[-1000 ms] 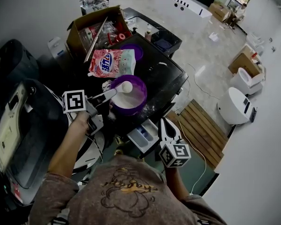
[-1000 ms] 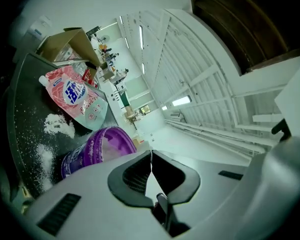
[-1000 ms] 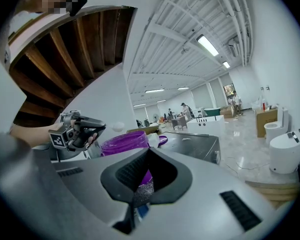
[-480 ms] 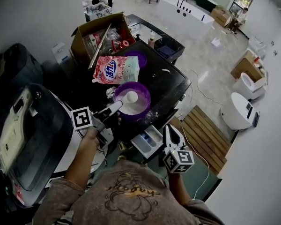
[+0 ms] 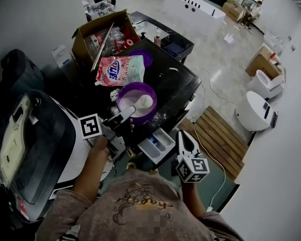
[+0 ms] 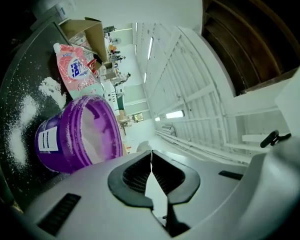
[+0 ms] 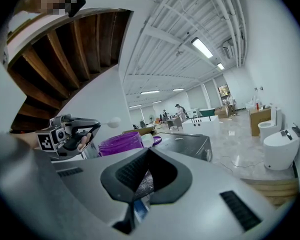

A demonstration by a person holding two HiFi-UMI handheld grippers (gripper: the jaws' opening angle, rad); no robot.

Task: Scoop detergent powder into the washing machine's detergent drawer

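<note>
L gripper (image 5: 126,113) clenched on scoop (image 5: 145,102) w/ powder, above purple tub (image 5: 121,94) near washer top (image 5: 176,83) front edge. R gripper (image 5: 183,135) closed, empty, beside open detergent drawer (image 5: 157,145).

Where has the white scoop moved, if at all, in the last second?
Yes. Against the purple tub, the scoop shifted from its far middle toward its right side.

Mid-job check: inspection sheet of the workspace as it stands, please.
Surface: black washer top, spilled powder on it.
Job's things: purple tub holding powder; scoop above it; detergent drawer pulled open.
Clutter: detergent bag, purple lid, cardboard box.
Grippers: left gripper shut on scoop handle; right gripper shut, empty, near drawer.
Cables: white cable on floor.
Surroundings: wooden pallet, toilets, distant people.
</note>
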